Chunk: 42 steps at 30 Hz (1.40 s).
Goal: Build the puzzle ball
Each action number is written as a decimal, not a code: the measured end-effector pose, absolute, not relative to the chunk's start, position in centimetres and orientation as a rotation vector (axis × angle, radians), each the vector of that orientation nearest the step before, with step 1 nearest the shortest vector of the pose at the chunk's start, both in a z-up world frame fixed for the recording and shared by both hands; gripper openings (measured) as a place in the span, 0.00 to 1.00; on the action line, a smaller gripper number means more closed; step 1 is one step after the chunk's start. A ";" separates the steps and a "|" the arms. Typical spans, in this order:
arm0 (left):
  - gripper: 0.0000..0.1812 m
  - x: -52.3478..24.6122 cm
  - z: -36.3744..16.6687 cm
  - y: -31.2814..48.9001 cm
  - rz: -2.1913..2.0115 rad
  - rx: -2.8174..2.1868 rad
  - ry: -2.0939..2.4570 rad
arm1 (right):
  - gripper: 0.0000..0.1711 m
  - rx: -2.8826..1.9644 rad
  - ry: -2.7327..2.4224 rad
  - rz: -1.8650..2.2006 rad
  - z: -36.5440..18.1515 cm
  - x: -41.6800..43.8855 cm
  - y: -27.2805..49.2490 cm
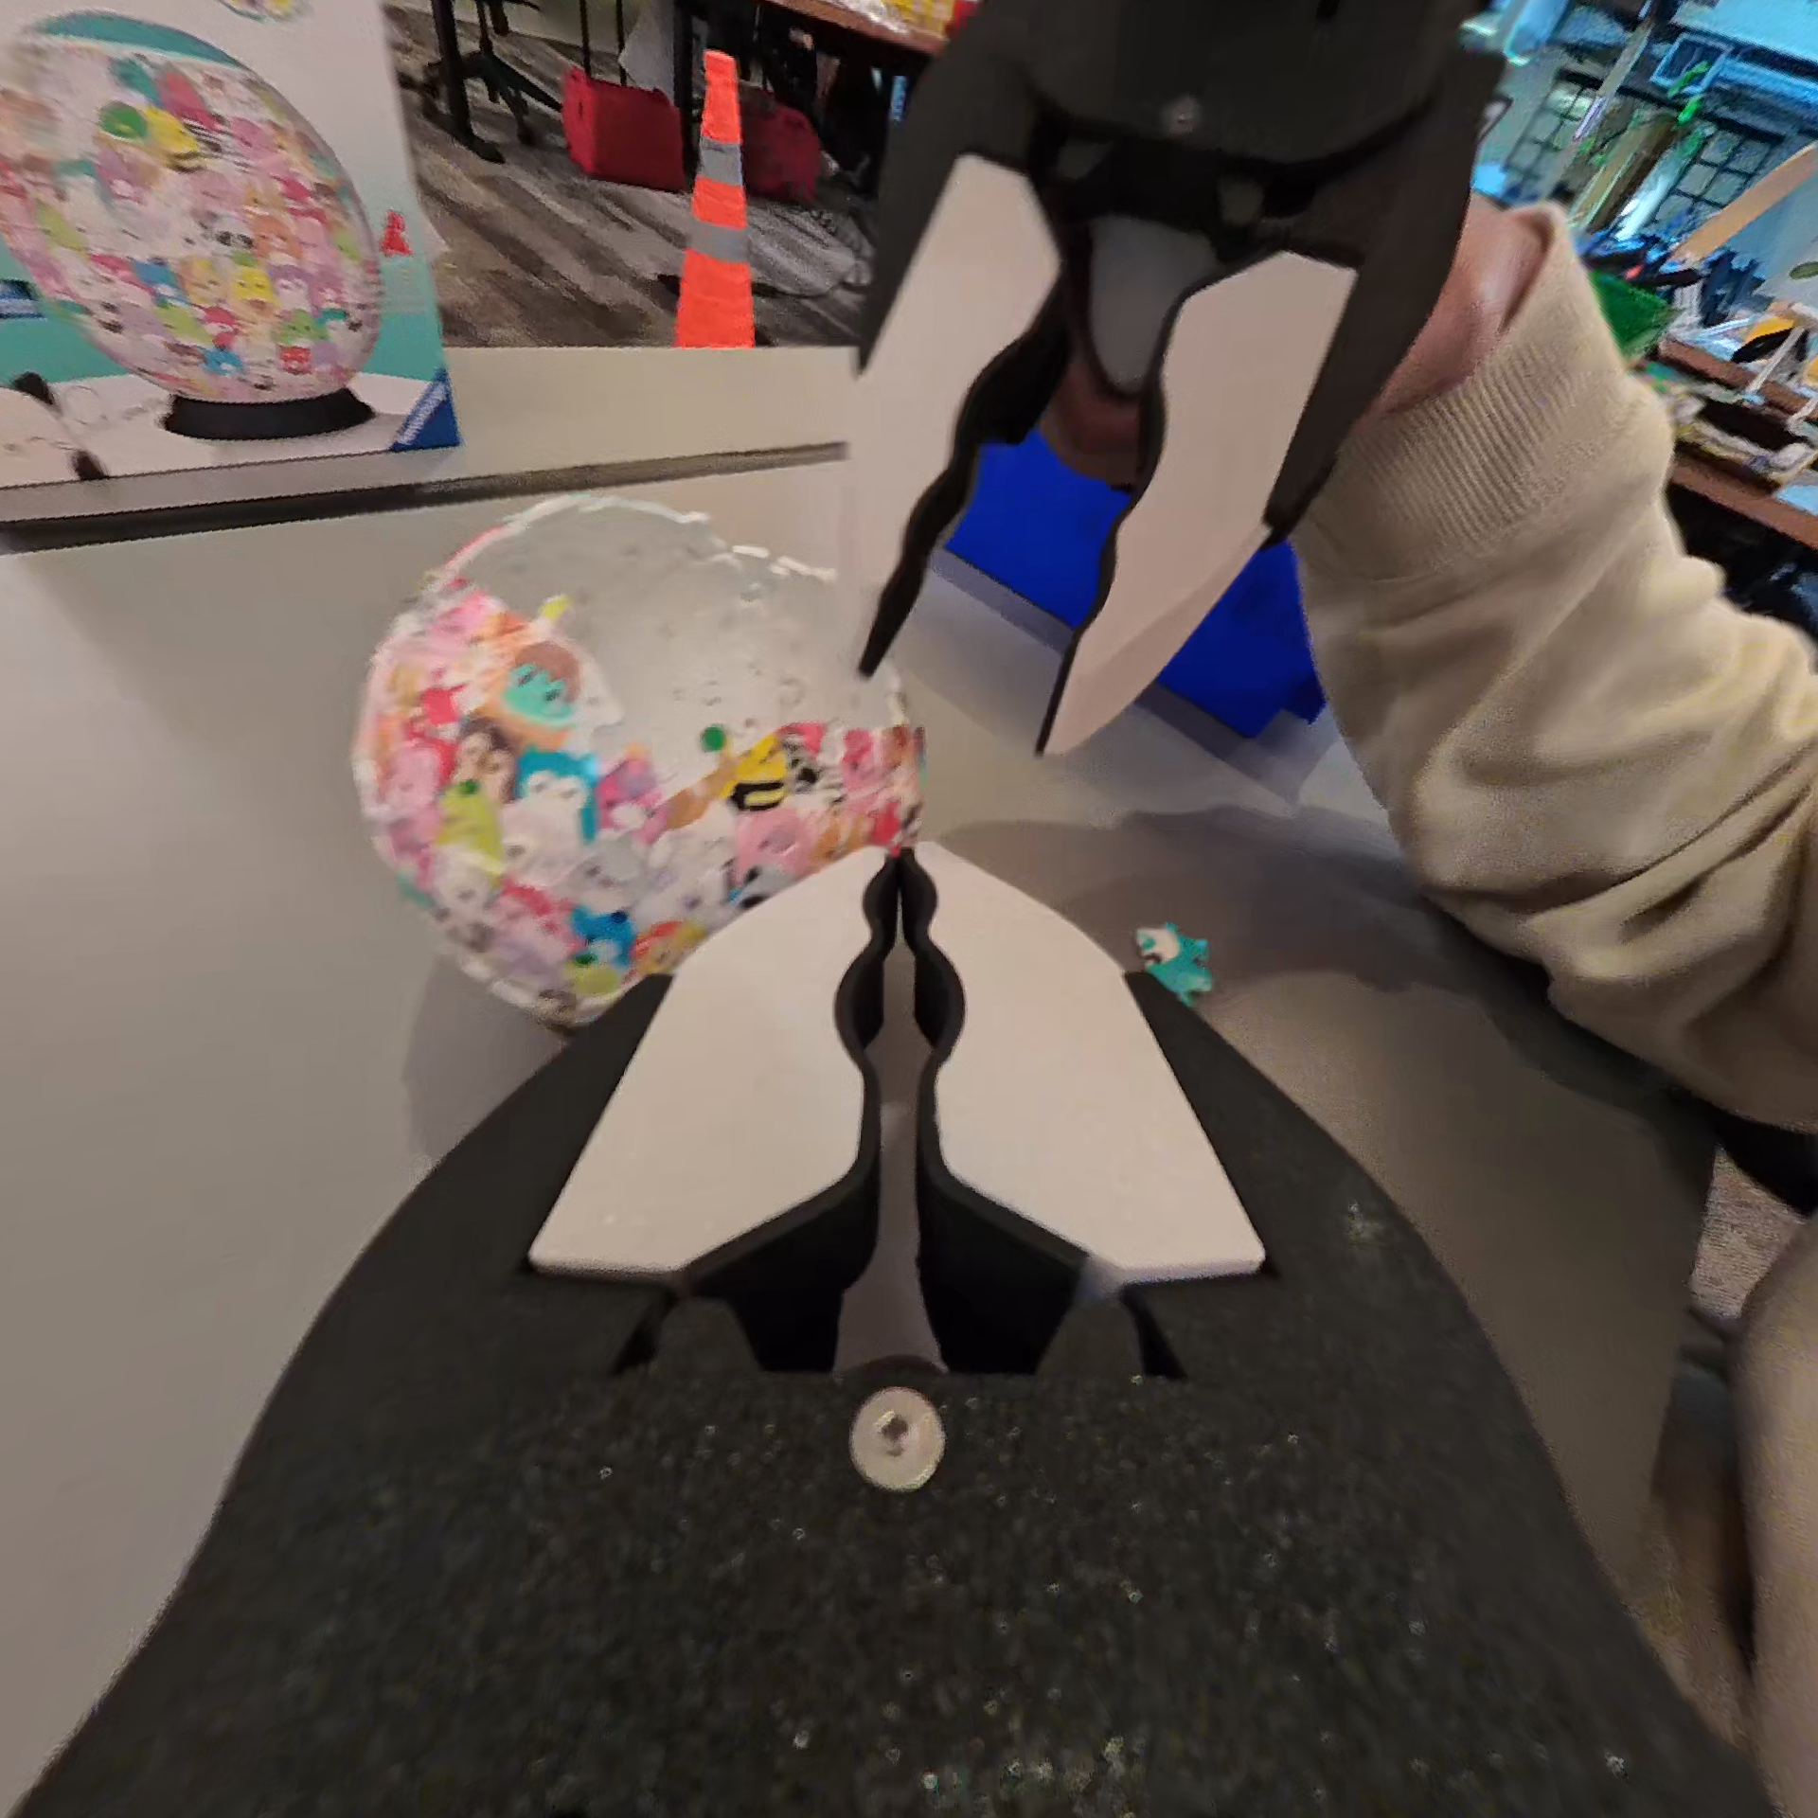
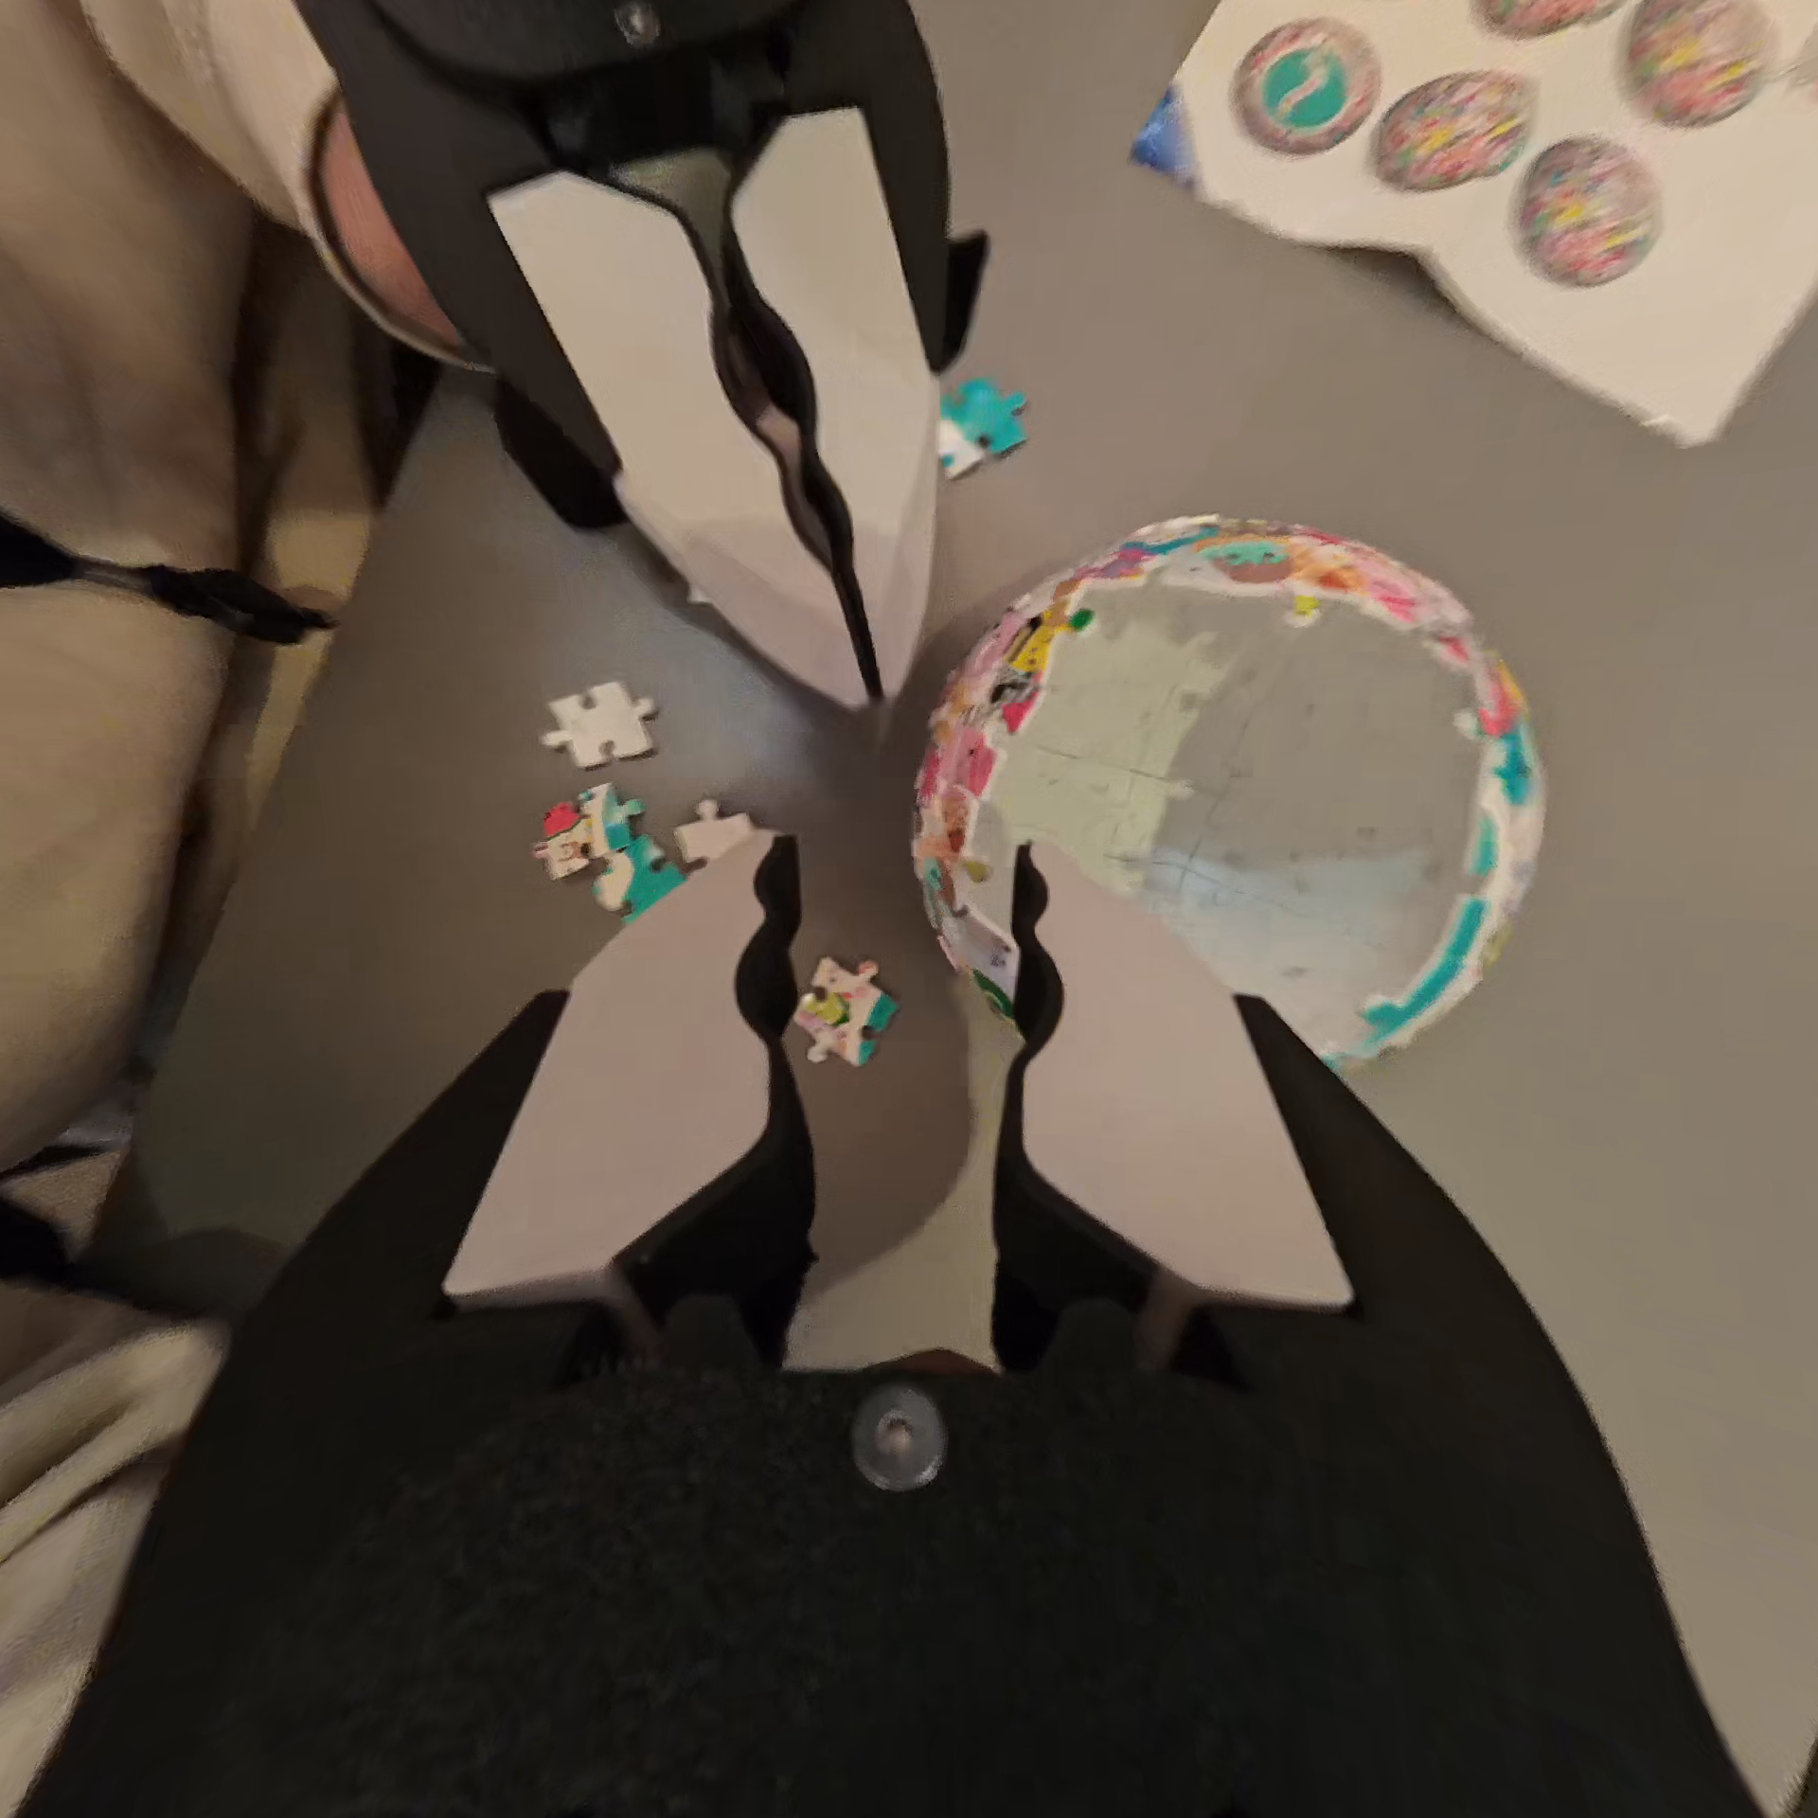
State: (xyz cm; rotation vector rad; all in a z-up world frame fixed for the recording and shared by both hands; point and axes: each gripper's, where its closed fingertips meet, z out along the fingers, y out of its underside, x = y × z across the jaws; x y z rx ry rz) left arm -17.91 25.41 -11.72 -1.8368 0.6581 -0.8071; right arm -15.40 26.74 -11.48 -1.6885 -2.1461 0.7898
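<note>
**Left claw closed and empty, right claw spread above loose pieces**

Left gripper [image 1: 900, 866]: fingertips pressed together, nothing between them. It points across the grey table [image 1: 197, 787] toward the puzzle ball [image 1: 630, 767], tips just short of the ball's lower right edge. In the right wrist view the same gripper [image 2: 871, 689] comes in from the top, tips closed and low over the table, just beside the ball's left rim.

Right gripper [image 2: 900, 866]: jaws apart, holding nothing, looking nearly straight down. In the left wrist view it [image 1: 959, 703] hangs tilted above and right of the ball, held in a hand with a beige sleeve [image 1: 1535, 689].

Puzzle ball [image 2: 1230, 787]: partly built, an open shell lying on the table with the gap facing up; pale grey inside, bright cartoon print outside. Ragged rim of interlocking tabs.

Loose pieces on the table, left of the ball:
- one printed piece [image 2: 846, 1008] showing between the right gripper's fingers
- a white, face-down piece [image 2: 600, 725]
- a small cluster of teal and pink pieces [image 2: 610, 851], with a white one touching
- a teal piece [image 2: 984, 423] farther off, partly behind the left gripper; also seen in the left wrist view [image 1: 1176, 959]

Puzzle box [image 1: 197, 246] stands at the table's far left. Printed sheet with ball pictures [image 2: 1476, 197] lies beyond the ball. Orange cone [image 1: 718, 207] on the floor behind.
</note>
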 end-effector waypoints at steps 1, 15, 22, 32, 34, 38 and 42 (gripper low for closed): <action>0.00 -18.9 -11.9 25.3 -0.777 -1.836 0.662 | 0.23 -1.651 -2.088 0.739 -11.3 -15.4 27.0; 0.00 -27.4 -15.0 25.6 -0.779 -1.990 0.576 | 0.00 -1.097 -1.361 0.175 -13.2 -15.9 25.6; 0.00 -25.9 -15.2 24.4 -0.778 -1.983 0.669 | 0.00 -1.043 -1.316 0.079 -12.7 -15.8 25.7; 0.08 -17.8 -13.9 22.7 -0.543 -1.793 1.094 | 0.20 -1.271 -1.802 0.684 -10.1 -12.9 25.7; 0.08 -16.0 -13.8 22.2 -0.542 -1.762 1.133 | 0.36 -1.310 -1.902 0.602 -10.0 -13.2 26.5; 0.13 -13.9 -13.8 22.0 -0.485 -1.734 1.166 | 0.34 -1.335 -2.069 0.710 -10.0 -14.3 26.5; 0.25 -13.2 -14.1 22.5 -0.408 -1.721 1.144 | 0.36 -1.425 -2.169 0.843 -9.7 -14.9 26.4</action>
